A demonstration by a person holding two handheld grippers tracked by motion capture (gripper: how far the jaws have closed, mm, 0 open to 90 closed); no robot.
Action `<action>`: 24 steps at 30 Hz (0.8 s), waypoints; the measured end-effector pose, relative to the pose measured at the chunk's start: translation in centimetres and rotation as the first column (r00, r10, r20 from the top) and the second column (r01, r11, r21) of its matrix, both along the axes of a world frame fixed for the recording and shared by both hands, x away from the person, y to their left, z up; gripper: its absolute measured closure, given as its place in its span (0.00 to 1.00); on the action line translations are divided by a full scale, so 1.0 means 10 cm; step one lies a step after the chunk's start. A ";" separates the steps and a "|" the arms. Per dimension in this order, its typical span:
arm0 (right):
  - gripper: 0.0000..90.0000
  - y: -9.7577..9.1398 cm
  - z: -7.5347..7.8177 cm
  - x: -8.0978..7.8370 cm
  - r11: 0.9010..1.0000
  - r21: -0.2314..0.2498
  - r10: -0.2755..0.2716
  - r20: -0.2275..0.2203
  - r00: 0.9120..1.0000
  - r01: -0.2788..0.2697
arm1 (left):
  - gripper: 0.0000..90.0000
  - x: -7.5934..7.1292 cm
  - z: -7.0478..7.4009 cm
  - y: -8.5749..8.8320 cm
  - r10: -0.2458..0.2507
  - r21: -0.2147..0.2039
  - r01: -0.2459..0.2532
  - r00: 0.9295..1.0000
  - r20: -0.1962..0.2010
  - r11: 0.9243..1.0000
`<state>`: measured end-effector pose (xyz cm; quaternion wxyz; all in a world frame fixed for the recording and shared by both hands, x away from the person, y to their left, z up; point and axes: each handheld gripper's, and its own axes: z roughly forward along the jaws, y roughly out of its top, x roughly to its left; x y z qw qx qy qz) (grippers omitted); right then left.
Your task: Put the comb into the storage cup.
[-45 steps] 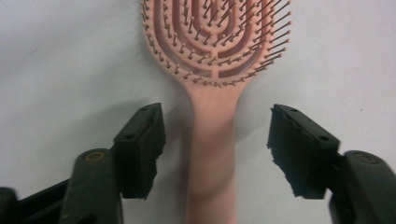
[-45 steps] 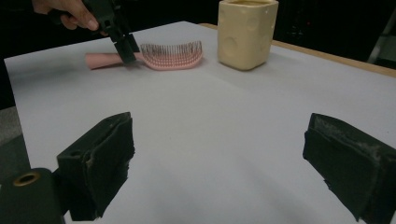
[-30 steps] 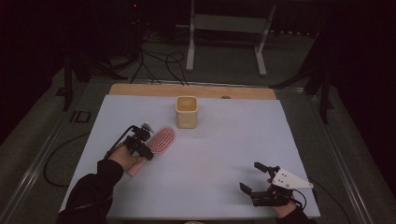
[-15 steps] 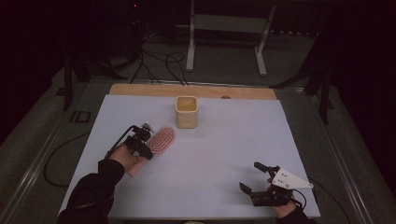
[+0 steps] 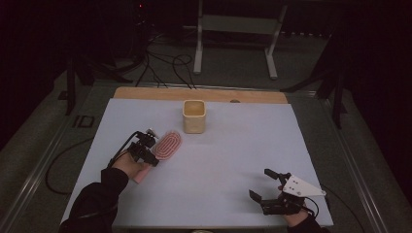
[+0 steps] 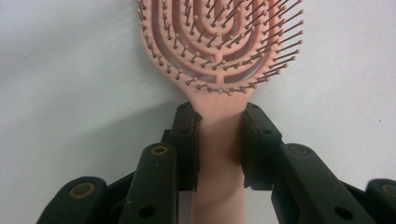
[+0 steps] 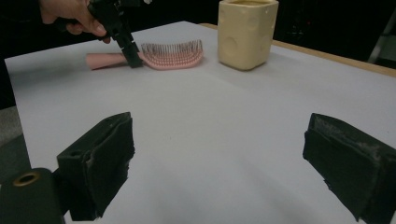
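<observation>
Left tool (image 6: 218,140) pinches the pink hairbrush (image 6: 219,56) at its handle; the right gripper view shows the right tool (image 7: 219,163) spread wide, bristles upright.

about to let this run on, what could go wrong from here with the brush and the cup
1. The left gripper clamps the pink hairbrush at the narrow neck of its handle, so the wide bristled head may droop or twist on lifting.
2. The cream cup stands close beyond the brush head; a forward swing could knock it over.
3. The right gripper sits open, far from both, too far to steady anything quickly.
</observation>
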<state>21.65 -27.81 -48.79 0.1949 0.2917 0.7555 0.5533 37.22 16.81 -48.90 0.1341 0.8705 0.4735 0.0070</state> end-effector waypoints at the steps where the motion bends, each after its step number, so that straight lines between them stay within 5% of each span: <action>1: 0.10 0.00 0.00 0.00 1.000 0.003 -0.001 -0.002 1.000 0.001 | 0.79 -0.01 0.00 0.00 0.000 -0.001 0.000 1.000 0.005 1.000; 24: 0.10 0.00 0.00 0.01 1.000 0.005 -0.002 -0.004 1.000 0.002 | 0.79 -0.17 0.24 0.03 -0.036 -0.057 0.043 0.993 0.114 0.997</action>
